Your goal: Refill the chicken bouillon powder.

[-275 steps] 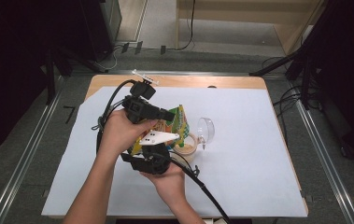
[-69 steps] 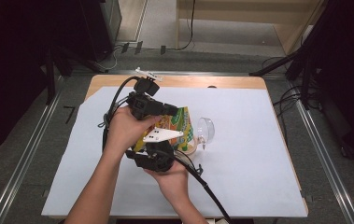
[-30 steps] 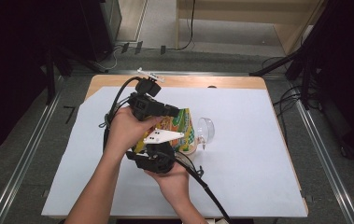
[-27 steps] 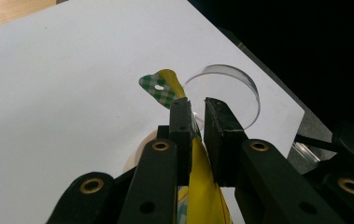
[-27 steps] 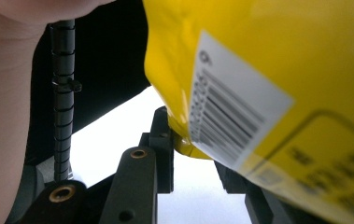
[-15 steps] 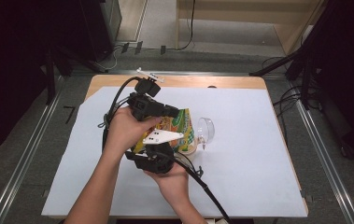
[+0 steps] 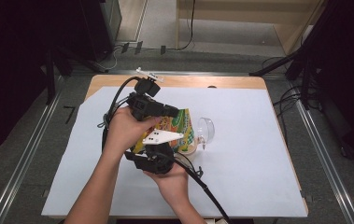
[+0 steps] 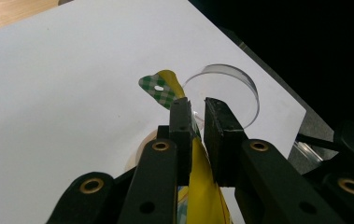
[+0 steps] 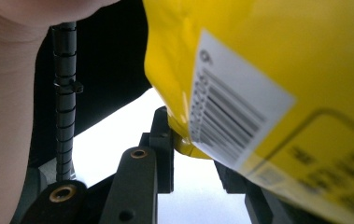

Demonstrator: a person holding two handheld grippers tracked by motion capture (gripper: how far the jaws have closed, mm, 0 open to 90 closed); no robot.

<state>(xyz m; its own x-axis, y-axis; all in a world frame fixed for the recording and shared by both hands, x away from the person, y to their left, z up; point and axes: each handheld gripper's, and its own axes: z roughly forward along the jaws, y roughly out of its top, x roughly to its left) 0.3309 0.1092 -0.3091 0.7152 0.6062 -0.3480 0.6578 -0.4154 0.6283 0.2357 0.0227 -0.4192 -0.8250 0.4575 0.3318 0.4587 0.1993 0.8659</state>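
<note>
Both grippers grasp one yellow and green printed plastic snack bag (image 7: 177,128), held above the middle of the white sheet (image 7: 254,154) that covers the wooden worktop (image 7: 202,82). The left gripper (image 8: 196,119) is clenched on the bag's thin upper edge; in the left gripper view, the yellow film runs up between the two black jaws and a green-checked corner sticks out beyond them. The right gripper (image 9: 191,140) pinches the bag's lower corner, close to a white barcode label (image 9: 233,116). Below the bag's tilted mouth stands a clear round plastic container (image 7: 206,130) on the sheet, just beside the bag in the high view.
</note>
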